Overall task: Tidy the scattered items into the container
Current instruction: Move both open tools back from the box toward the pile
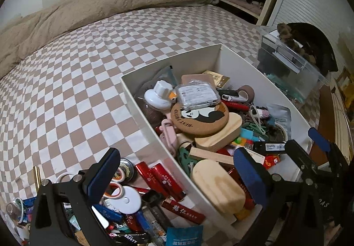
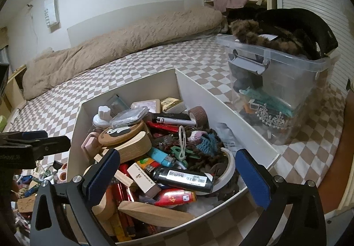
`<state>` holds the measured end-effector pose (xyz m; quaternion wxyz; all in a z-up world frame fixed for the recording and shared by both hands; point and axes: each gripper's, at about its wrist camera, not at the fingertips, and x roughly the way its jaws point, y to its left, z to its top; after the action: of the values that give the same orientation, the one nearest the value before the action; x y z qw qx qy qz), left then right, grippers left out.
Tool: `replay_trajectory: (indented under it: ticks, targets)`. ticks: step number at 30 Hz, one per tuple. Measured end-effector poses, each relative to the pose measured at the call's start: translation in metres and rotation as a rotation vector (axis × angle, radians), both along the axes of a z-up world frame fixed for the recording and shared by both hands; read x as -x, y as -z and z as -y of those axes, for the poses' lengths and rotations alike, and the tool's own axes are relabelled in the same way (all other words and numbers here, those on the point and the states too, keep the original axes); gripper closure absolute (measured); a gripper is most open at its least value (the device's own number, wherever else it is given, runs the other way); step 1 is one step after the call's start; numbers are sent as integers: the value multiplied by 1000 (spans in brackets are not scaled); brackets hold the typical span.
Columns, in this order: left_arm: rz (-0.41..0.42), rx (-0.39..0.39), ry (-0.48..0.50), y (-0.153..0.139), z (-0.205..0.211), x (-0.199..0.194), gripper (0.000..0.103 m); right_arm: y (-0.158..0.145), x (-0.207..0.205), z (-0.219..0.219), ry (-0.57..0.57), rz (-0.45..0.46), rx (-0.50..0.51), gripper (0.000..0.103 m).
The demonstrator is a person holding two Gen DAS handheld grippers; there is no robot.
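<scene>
A white open box (image 1: 141, 104) sits on the checkered bed, heaped with lighters, wooden blocks and a panda cork coaster (image 1: 200, 118). It also shows in the right wrist view (image 2: 223, 100). My left gripper (image 1: 177, 177) is open and empty, straddling the box's near-left wall. Scattered items (image 1: 137, 208) lie outside the box at lower left: red lighters, tape rolls, a white round disc. My right gripper (image 2: 177, 177) is open and empty above the box's near end, over a black lighter (image 2: 183, 178). The right gripper also appears at the left view's right edge (image 1: 318, 155).
A clear plastic bin (image 2: 276, 95) with dark and furry items stands to the right of the box. A beige duvet (image 2: 115, 44) lies along the far side of the bed. The checkered sheet (image 1: 66, 82) spreads left of the box. A shelf with clothes stands behind.
</scene>
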<state>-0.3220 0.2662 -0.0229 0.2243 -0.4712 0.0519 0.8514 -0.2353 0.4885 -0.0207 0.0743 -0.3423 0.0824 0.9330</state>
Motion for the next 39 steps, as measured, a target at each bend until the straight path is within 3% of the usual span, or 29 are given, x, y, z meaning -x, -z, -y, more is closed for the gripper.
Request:
replay_trajectory:
  ticks: [14, 29, 39]
  targets:
    - [-36, -22, -73, -4, 46, -9, 0, -6, 1, 21, -51, -11, -35, 0]
    - [-82, -78, -231, -23, 151, -35, 0, -19, 0, 69, -158, -38, -81, 0]
    - [-117, -66, -331, -29, 219, -61, 0, -24, 3, 111, -272, -60, -44, 0]
